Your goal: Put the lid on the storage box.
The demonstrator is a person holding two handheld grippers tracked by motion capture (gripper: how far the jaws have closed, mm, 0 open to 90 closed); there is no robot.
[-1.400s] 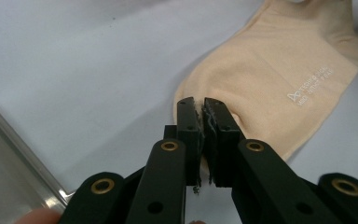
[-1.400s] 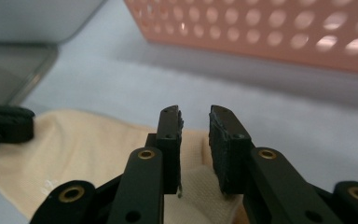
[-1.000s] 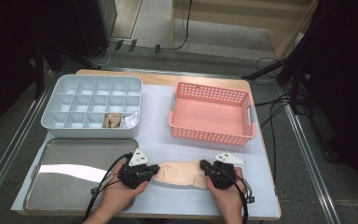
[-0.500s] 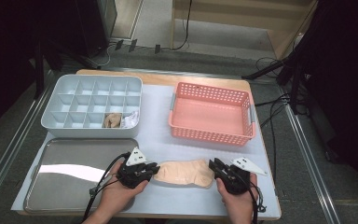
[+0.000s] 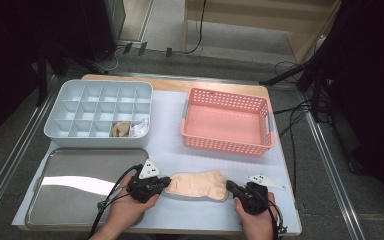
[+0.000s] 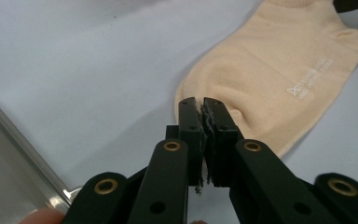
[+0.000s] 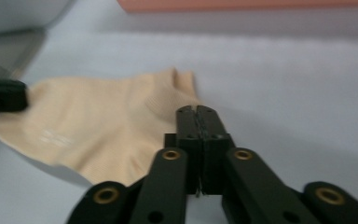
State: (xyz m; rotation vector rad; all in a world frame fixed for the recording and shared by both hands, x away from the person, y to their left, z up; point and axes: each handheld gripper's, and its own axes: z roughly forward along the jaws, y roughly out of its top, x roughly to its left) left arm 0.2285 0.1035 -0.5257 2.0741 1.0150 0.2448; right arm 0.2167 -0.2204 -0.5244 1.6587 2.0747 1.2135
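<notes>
A beige sock [image 5: 197, 184] [image 6: 279, 79] [image 7: 107, 121] lies flat on the white mat near the front edge, between my two grippers. My left gripper [image 5: 166, 183] [image 6: 199, 103] is at its left end. Its jaws have just been closing and now pinch a small pucker of the fabric. My right gripper [image 5: 228, 186] [image 7: 196, 111] sits at the sock's right end. Its jaws have also just been closing and are shut, with no fabric seen between them. Its tips hover over the sock's edge.
A grey compartment box [image 5: 55, 132] at the back left holds a rolled beige sock [image 5: 121, 129] and a white one [image 5: 139, 128]. A pink basket [image 5: 226, 146] stands at the back right. A metal tray [image 5: 80, 175] lies left of my left hand.
My right gripper has slid to the right, off the sock's right end that it met a second ago. The left gripper has kept its place at the left end.
</notes>
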